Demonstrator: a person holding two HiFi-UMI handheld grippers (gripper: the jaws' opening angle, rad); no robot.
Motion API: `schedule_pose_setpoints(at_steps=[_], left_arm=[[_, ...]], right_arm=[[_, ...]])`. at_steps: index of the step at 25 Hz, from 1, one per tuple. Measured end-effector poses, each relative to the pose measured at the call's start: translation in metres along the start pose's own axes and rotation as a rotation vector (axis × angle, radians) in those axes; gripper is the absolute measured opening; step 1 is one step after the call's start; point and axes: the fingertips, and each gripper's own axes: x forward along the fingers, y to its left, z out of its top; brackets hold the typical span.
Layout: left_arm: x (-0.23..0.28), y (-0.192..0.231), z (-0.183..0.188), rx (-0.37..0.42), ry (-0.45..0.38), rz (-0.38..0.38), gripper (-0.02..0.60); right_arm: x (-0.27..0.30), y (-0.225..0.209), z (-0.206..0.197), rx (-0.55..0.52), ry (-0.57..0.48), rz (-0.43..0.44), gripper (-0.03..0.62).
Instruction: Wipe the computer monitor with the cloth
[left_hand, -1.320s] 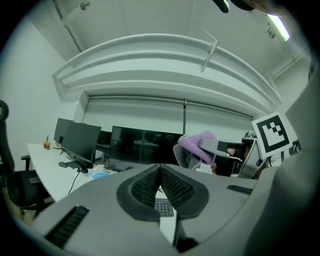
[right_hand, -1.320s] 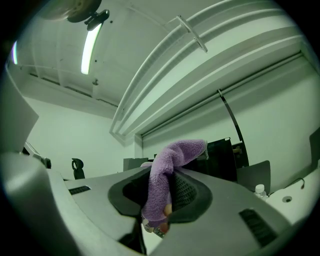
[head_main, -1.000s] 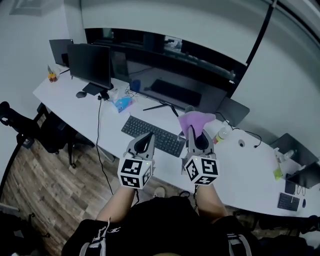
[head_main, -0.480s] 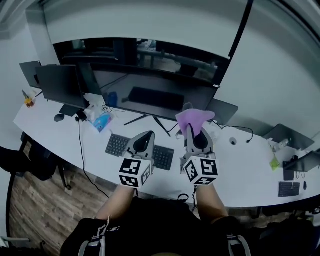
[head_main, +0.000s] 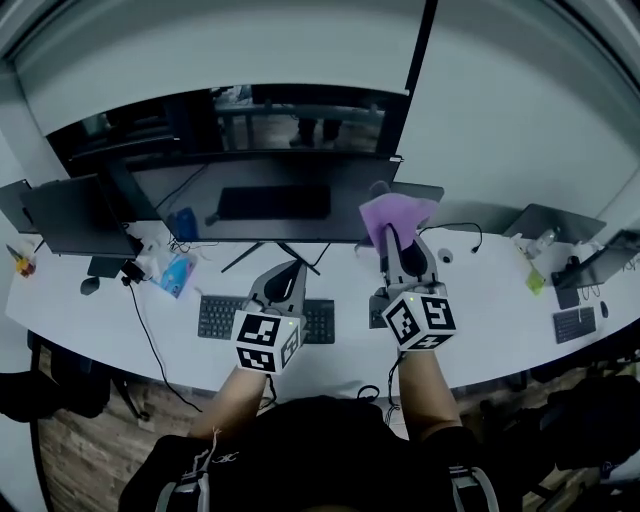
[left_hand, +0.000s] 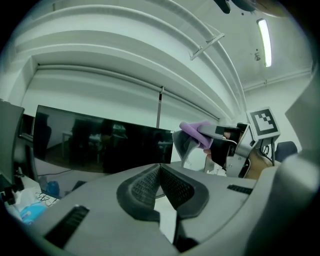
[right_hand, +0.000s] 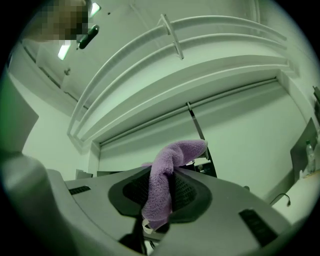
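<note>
Grippers held up before the monitor (head_main: 262, 206), forearms extended forward.
Right gripper (head_main: 390, 246), at the screen's right end: jaws clamped on purple cloth (head_main: 396, 212). Left gripper (head_main: 291, 276), nearer: jaws together, empty.

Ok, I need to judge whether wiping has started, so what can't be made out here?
- Whether the purple fleecy cloth touches the wide black monitor: in the head view they overlap with no cue to depth. In the right gripper view the right gripper and the cloth hide most of the screen.
- Dust or smears on the screen: too dark and reflective in every view.
- The middle of the black keyboard: in the head view it is behind the left gripper.
</note>
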Motion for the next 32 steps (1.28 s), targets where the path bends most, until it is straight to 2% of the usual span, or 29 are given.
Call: schedule_pose_setpoints(at_steps=[3,9,15,23,32], left_arm=[[0.003,0.002,-0.004,0.001,0.011,-0.016,0.014],[0.006,0.010,0.003,0.002,0.000,-0.023,0.014],[0.004,0.016,0.006,0.007,-0.002,-0.004,0.014],[-0.001,0.032,0.006,0.006,-0.002,0.046,0.014],[0.001,0.045,-0.004,-0.005,0.023,0.082,0.014]], right_arm=[[0.008,-0.015,0.014,-0.001,-0.022,-0.015,0.092],[0.028,-0.050,0.051,0.011,-0.103,-0.099,0.087],[0.057,-0.079,0.066,-0.047,-0.114,-0.171,0.087],[0.102,-0.117,0.032,0.117,-0.001,-0.194,0.087],[0.125,-0.135,-0.007,0.152,0.084,-0.225,0.089]])
